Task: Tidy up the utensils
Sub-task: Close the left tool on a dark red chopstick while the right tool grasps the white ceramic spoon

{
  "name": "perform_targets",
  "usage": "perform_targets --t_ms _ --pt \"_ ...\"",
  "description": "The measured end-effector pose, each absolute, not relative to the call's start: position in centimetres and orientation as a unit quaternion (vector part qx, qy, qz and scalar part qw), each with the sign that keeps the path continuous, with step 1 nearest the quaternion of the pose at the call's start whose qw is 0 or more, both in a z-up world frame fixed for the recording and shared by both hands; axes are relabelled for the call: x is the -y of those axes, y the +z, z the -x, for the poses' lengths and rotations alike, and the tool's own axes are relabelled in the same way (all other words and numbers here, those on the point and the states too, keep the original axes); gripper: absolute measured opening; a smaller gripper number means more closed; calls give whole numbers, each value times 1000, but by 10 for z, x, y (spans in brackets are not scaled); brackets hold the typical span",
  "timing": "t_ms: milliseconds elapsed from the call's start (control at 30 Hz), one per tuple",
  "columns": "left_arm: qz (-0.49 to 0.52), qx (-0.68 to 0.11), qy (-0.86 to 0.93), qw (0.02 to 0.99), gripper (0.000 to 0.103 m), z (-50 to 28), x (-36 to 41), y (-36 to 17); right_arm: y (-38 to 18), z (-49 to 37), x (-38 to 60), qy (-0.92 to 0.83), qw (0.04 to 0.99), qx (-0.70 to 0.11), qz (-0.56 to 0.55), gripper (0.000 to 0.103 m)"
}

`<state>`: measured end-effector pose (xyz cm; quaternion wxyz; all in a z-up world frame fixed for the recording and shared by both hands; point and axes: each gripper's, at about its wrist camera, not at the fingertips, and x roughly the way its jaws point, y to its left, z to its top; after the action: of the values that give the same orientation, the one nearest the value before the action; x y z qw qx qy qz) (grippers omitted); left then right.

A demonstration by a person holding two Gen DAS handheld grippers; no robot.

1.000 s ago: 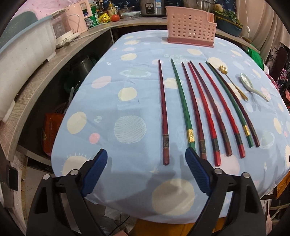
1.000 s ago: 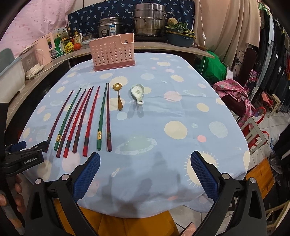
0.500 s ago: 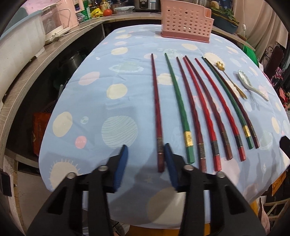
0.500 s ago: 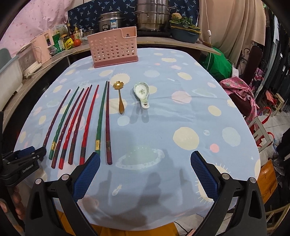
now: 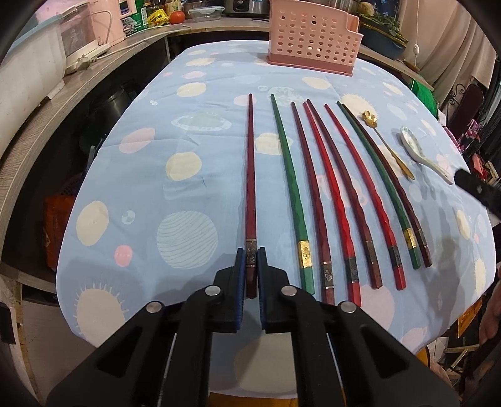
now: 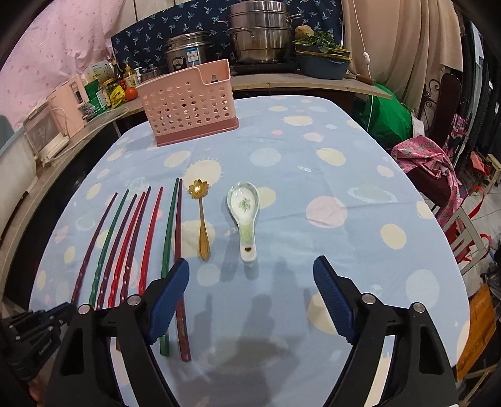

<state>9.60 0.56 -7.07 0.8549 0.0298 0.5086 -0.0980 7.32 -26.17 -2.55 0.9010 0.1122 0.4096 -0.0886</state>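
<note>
Several red, dark red and green chopsticks lie side by side on the blue dotted tablecloth [image 5: 188,194]. My left gripper [image 5: 250,263] is shut on the near end of the leftmost dark red chopstick [image 5: 250,175], which lies on the cloth. A gold spoon [image 6: 200,216] and a white ceramic spoon [image 6: 245,213] lie to the right of the chopsticks. A pink perforated utensil holder [image 6: 188,103] stands at the far end of the table. My right gripper [image 6: 250,281] is open and empty, just short of the two spoons' handles. The left gripper also shows in the right wrist view [image 6: 28,325].
A counter with appliances, bottles and a tomato [image 5: 177,15] runs along the left. Steel pots [image 6: 260,40] stand behind the holder. A chair with pink cloth [image 6: 432,169] is by the table's right edge.
My left gripper moved forward and closed from wide open onto the leftmost chopstick's end. My right gripper moved forward toward the spoons and stayed open.
</note>
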Motion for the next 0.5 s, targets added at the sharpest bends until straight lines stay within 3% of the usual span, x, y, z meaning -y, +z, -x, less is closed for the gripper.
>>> perform_targets --t_ms 367,500 --pt "-28 -514 -96 852 7 -99 -7 -72 -51 -110 282 -65 885 -433 -158 22" --pt "-32 -513 -95 852 7 -100 -6 -72 -64 -110 285 -59 877 -445 -172 17"
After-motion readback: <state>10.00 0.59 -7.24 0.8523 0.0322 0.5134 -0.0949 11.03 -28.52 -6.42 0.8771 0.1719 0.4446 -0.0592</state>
